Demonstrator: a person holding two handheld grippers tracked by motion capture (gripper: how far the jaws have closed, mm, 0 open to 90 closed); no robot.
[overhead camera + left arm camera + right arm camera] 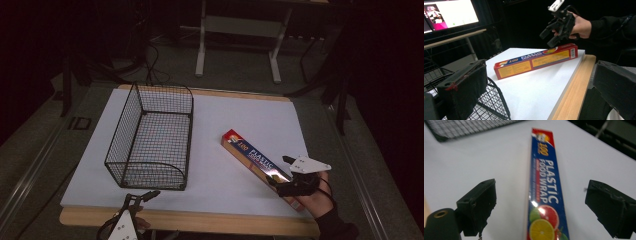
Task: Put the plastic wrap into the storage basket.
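Right gripper (284,172) hovered wide apart over the plastic-wrap box (250,156), near the table's right edge.
The box looked light, stiff and slick, best gripped across its narrow sides; the left gripper (142,197) also stood apart.

plastic wrap box (545,195) near end cut off at the bottom between the jaws, small print blurry, wire basket (461,127) mostly cropped beyond them

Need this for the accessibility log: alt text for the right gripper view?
The right gripper is open, its two black jaws straddling the near end of a long plastic food wrap box lying flat on a white board. The edge of a black wire basket crosses the top left.
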